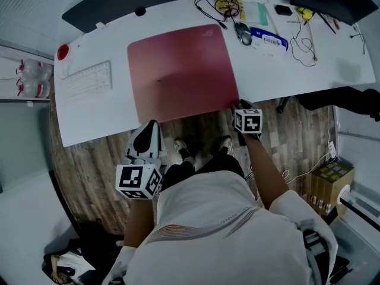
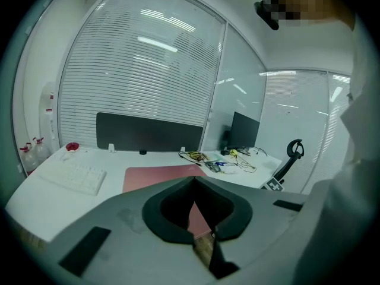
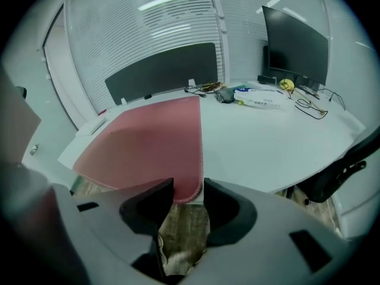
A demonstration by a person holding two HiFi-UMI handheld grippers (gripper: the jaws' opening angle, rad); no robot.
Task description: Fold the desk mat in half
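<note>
A pink desk mat [image 1: 181,70] lies flat on the white desk [image 1: 309,70], its near edge along the desk's front edge. My right gripper [image 1: 244,113] is at the mat's near right corner. In the right gripper view the jaws [image 3: 189,198] stand open with that corner of the mat [image 3: 148,141] between them, and the pads do not press on it. My left gripper [image 1: 145,140] hangs just off the desk front, below the mat's near left corner and apart from it. In the left gripper view its jaws [image 2: 193,186] are shut on nothing, with the mat [image 2: 154,176] ahead.
A white keyboard [image 1: 86,79] lies left of the mat, with a red object [image 1: 62,52] beyond it. A mouse [image 1: 243,33], cables [image 1: 225,6] and small items crowd the far right of the desk. A dark chair [image 1: 344,100] and a box [image 1: 329,180] stand at the right.
</note>
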